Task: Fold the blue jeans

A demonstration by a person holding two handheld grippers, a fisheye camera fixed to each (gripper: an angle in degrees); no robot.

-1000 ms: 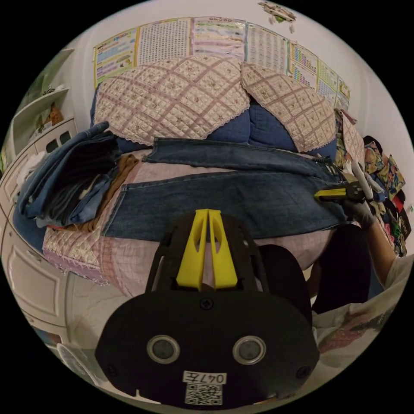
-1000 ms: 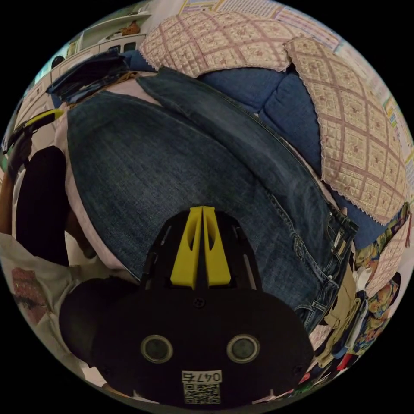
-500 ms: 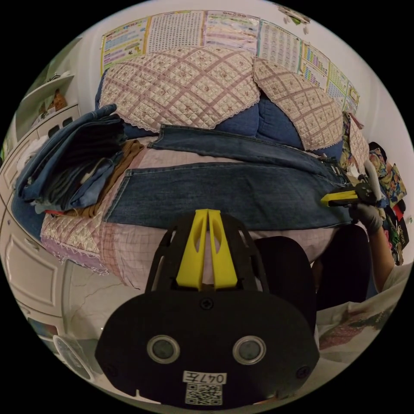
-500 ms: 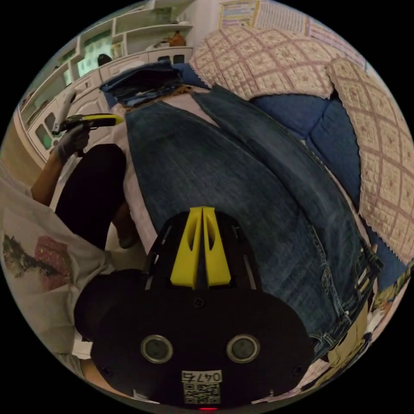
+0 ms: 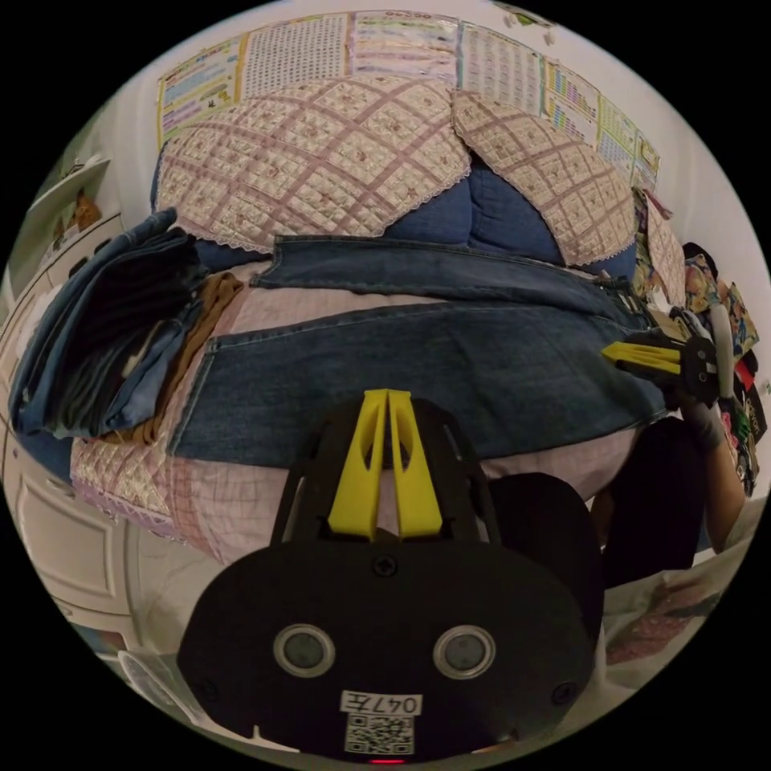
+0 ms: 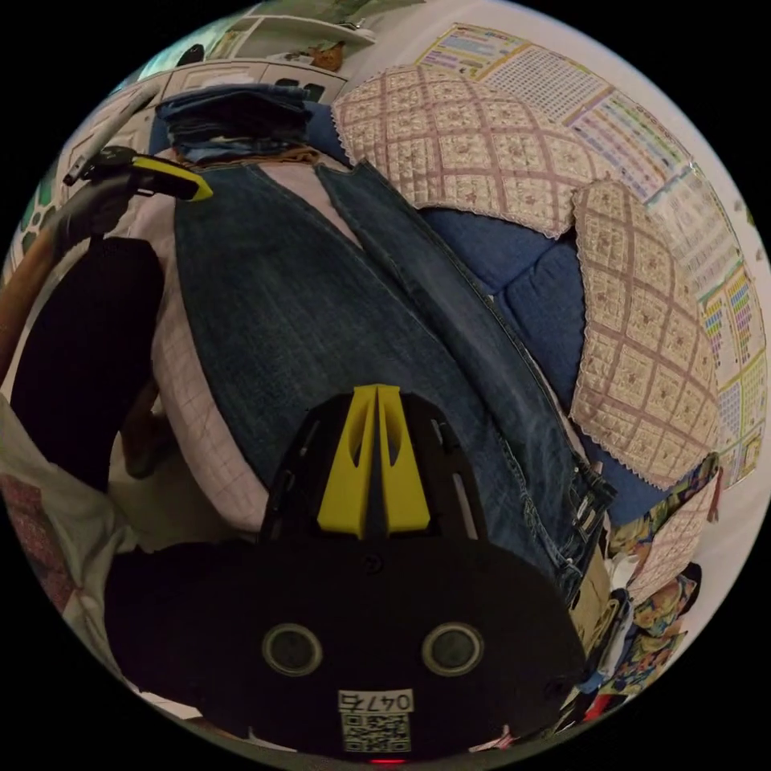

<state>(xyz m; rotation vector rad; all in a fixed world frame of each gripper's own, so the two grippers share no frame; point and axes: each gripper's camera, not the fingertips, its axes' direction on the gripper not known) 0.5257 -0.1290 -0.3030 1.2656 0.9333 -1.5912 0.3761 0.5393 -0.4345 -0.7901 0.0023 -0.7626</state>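
The blue jeans [image 5: 418,369] lie spread flat along the sofa seat [image 5: 257,490], legs parted, ready for folding, while the left gripper [image 5: 388,395] and right gripper [image 6: 376,389] hover above its front edge, jaws closed and empty.

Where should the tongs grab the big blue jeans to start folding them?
Probably at the two ends of the near leg. The blue jeans lie flat across the sofa seat, legs spread in a V. The left tongs sit close to the near leg's hem, so pinch that edge from the front. The right tongs hover by the waistband end; grip the thick waistband there.
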